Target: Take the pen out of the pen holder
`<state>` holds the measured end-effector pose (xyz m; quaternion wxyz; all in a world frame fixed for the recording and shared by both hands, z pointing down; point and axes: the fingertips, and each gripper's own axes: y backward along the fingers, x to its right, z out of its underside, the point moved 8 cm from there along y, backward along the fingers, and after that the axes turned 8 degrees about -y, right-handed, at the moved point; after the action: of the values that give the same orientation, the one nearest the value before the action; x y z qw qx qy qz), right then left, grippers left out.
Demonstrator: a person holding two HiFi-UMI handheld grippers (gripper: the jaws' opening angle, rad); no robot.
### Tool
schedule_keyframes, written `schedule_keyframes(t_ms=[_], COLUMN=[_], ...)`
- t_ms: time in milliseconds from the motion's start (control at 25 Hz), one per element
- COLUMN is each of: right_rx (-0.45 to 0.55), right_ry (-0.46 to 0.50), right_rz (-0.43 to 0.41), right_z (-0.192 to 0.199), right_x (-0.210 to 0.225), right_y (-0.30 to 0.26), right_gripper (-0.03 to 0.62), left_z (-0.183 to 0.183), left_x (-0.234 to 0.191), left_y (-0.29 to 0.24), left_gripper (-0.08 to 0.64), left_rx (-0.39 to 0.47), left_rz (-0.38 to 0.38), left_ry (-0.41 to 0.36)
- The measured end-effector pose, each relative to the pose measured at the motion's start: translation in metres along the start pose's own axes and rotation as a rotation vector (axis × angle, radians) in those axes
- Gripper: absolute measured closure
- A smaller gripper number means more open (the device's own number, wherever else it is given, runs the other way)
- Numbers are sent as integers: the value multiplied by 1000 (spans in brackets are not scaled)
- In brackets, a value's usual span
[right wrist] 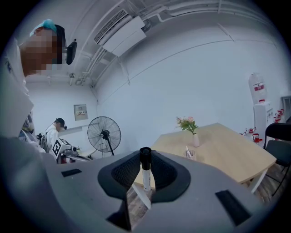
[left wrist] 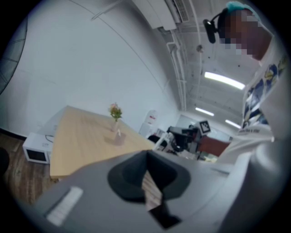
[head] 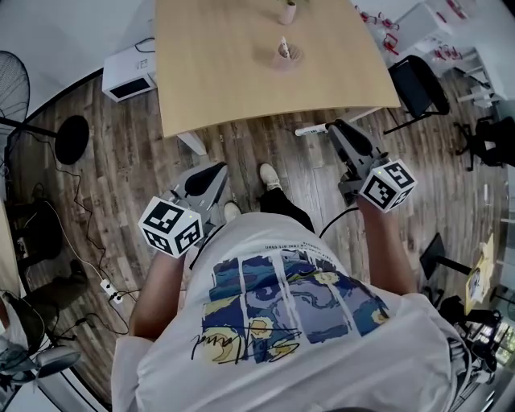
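Right gripper view: right gripper [right wrist: 145,157] part-closed, clamped on pen [right wrist: 145,175] near capped end; pen well clear of pen holder [right wrist: 190,154] at 3 o'clock on table [right wrist: 227,157]; likely light, stiff, slick, so grip mid-barrel; left gripper [left wrist: 146,154] closed, empty.

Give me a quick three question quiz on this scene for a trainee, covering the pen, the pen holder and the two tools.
1. True or false: the right tool is shut on the pen.
2. Where does the pen holder stand? A: on the floor. B: on the table, near the vase. C: on a chair.
3. Short answer: what does the left tool hold?

Key: 1 true; 2 B; 3 nothing.
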<state>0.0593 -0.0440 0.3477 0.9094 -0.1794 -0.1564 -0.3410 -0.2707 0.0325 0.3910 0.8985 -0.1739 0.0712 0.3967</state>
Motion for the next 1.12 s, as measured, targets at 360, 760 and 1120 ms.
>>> schedule_keyframes(t_ms=[360, 760, 1120], right_rx=[-25, -44, -43], right_ry=[9, 30, 49], right_rz=[-26, -58, -78], right_z=[8, 6, -1], right_x=[-29, -48, -51], right_y=[1, -4, -5], right_gripper=[529, 529, 529], left_z=[13, 18, 18], left_x=[0, -4, -3], left_y=[20, 30, 30], left_gripper=[554, 554, 554], left_rx=[0, 5, 4], left_rz=[-12, -24, -37], left_ry=[4, 10, 18])
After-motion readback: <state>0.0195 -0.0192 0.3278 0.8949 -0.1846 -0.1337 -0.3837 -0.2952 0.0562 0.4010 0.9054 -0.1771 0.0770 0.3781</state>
